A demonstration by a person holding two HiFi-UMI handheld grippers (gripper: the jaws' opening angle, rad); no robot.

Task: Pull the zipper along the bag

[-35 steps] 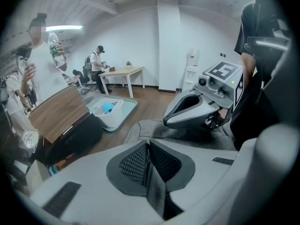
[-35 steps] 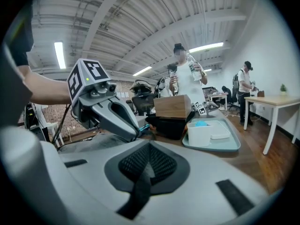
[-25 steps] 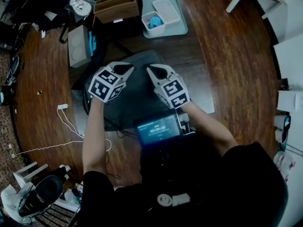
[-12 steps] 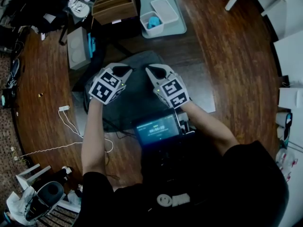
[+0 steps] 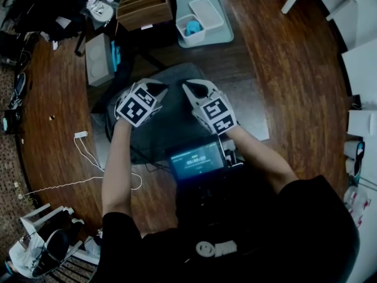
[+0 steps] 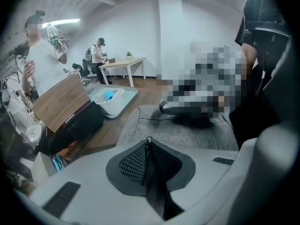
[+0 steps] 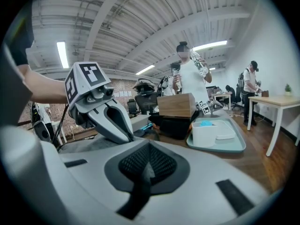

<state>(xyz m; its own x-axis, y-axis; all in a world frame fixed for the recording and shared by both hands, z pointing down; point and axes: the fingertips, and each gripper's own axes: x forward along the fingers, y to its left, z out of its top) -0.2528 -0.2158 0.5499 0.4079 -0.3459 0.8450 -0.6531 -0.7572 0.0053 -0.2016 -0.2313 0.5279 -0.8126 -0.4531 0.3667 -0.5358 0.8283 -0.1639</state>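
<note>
A grey fabric bag (image 5: 171, 119) lies flat on the wooden table (image 5: 283, 69) in the head view. My left gripper (image 5: 155, 89) reaches over the bag's far left part. In the left gripper view a small metal zipper pull (image 6: 149, 138) sits pinched at the very tips of the pads, and the jaws are opening. My right gripper (image 5: 191, 88) hovers close beside it on the right. Its pads (image 7: 161, 163) are together, with a bit of grey bag fabric (image 7: 146, 168) between them. The right gripper view shows the left gripper (image 7: 127, 136) pointing down at the bag (image 7: 93, 144).
A teal tray (image 5: 222, 31) with a white container (image 5: 189, 28) stands behind the bag. A wooden organizer (image 5: 144, 6) and a white box (image 5: 97, 58) are at the back left. A lit screen (image 5: 197, 158) lies at the bag's near edge. People stand in the background.
The left gripper has shifted slightly to the right and turned a little. The right gripper has stayed almost still.
</note>
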